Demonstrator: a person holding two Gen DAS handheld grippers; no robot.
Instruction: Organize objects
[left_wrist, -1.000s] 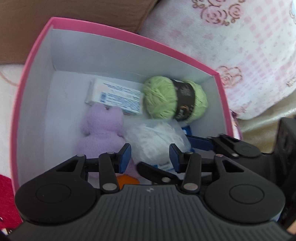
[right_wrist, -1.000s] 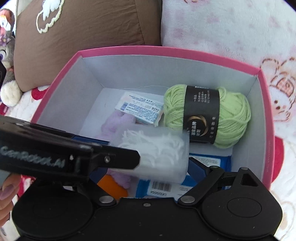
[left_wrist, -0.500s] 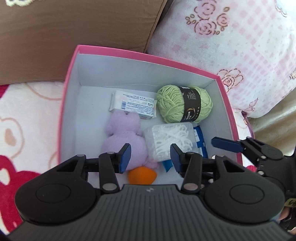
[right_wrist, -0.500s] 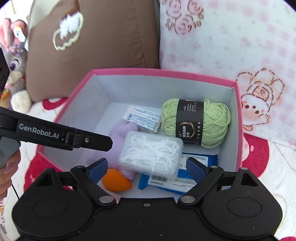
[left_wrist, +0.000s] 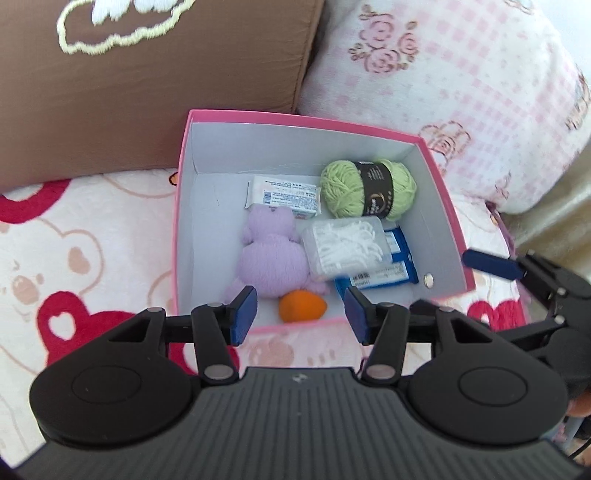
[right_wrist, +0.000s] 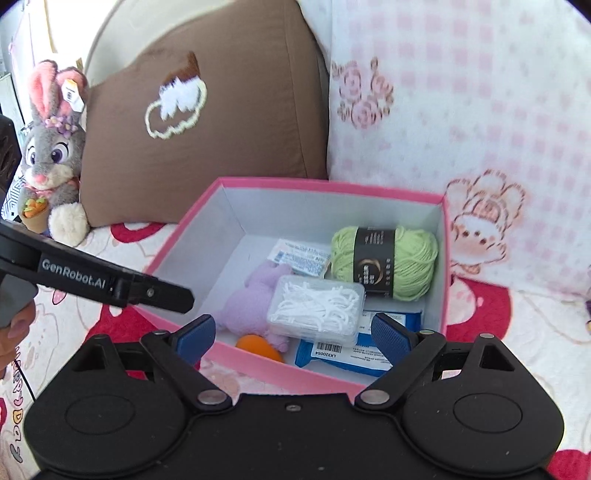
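1. Left wrist view: left gripper (left_wrist: 300, 314) held above the near rim of the pink box (left_wrist: 448, 206). Jaws partly apart, have just been opening, nothing between them.
2. In the box: green yarn (left_wrist: 367, 188) at the far right; white packet (left_wrist: 282, 194) beside it to the left; purple plush (left_wrist: 273, 256) in the middle; clear floss-pick case (left_wrist: 347, 245) just right of the plush, lying over blue packs (left_wrist: 384, 273); orange piece (left_wrist: 303, 305) by the near wall.
3. One blue finger of the right gripper (left_wrist: 493, 260) shows at the box's right edge.
4. Box sits on a bear-print blanket (left_wrist: 74, 258), brown cushion (left_wrist: 147, 85) and pink pillow (left_wrist: 443, 74) behind it.
5. Right wrist view: right gripper (right_wrist: 291, 338) spread wide, empty, over the box's near wall (right_wrist: 295, 373).
6. Floss-pick case (right_wrist: 316, 310) rests on the blue packs (right_wrist: 343, 356) and against the plush (right_wrist: 251, 302); yarn (right_wrist: 384, 262) behind.
7. Left gripper arm (right_wrist: 110, 284) crosses from the left, held by a hand (right_wrist: 16, 321). Rabbit toy (right_wrist: 51, 155) stands far left.
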